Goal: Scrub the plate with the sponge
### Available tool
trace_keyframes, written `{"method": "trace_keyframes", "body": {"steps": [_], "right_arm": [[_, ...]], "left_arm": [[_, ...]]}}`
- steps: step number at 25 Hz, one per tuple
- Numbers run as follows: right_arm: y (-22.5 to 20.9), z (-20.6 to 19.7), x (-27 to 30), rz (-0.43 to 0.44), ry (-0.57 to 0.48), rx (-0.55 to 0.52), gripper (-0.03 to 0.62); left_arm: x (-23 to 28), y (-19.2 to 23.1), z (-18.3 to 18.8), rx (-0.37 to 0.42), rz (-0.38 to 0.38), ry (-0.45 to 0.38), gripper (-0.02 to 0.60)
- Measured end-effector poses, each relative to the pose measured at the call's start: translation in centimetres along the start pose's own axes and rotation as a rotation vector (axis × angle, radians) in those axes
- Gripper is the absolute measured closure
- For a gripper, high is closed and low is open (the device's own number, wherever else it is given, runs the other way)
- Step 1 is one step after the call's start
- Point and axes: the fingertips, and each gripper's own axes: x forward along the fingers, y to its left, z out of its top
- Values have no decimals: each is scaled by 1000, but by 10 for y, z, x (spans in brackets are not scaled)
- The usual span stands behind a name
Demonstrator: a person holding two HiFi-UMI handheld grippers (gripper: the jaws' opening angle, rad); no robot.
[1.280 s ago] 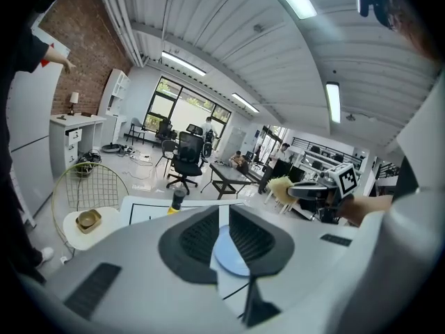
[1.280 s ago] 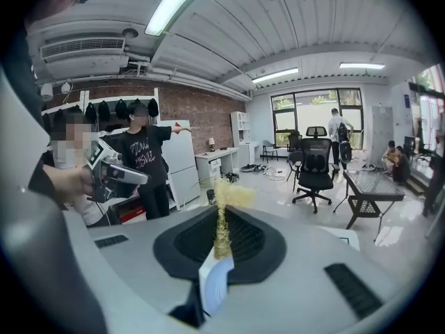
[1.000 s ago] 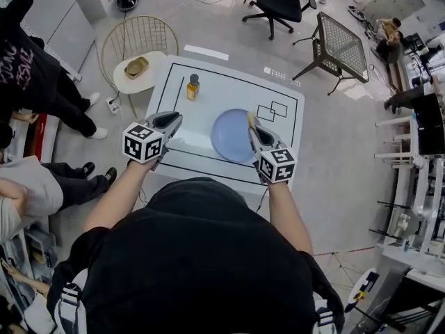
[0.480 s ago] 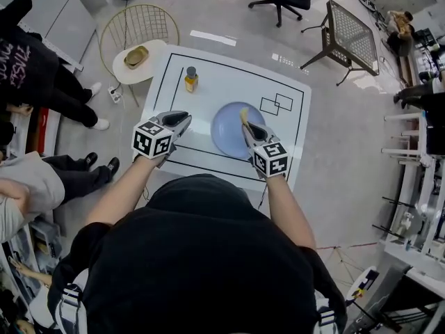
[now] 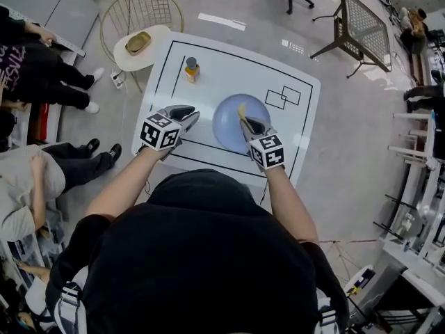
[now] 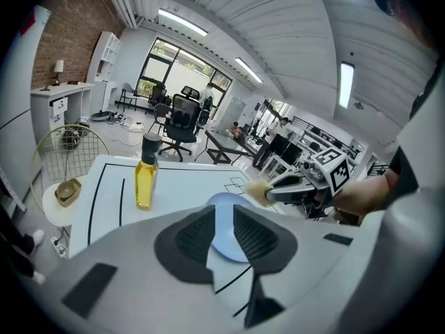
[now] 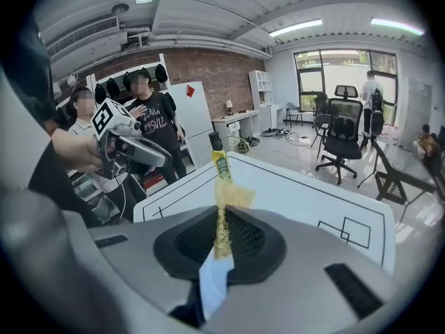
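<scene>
Pale blue across the plate [image 5: 226, 124], yellow on the sponge [image 5: 241, 110]. White over the table [image 5: 222, 75], crossed with thin black lines and two overlapping black rectangle outlines. Amber in the bottle [image 5: 192, 70], dark at its cap. Grey on the left gripper [image 5: 188, 114] and right gripper [image 5: 247, 122], black on their ribbed pads, black-and-white square markers on each cube. Gold on the wire chair [image 5: 139, 19]; black on the person's shirt [image 5: 201, 256].

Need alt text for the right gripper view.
The right gripper is shut on a yellow sponge over a pale blue plate on a white, black-lined table. A bottle of yellow liquid stands farther back.
</scene>
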Motion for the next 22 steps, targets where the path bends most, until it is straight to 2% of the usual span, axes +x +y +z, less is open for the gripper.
{"method": "trace_keyframes", "body": {"steps": [13,22], "right_arm": [[-7,-35,44,64,124,-65,566],[0,-62,80,135,234,-215,566]], "left_arm": [[54,6,-36,-31,-31,121,483],[95,2,-72,-82,-80,242,454]]}}
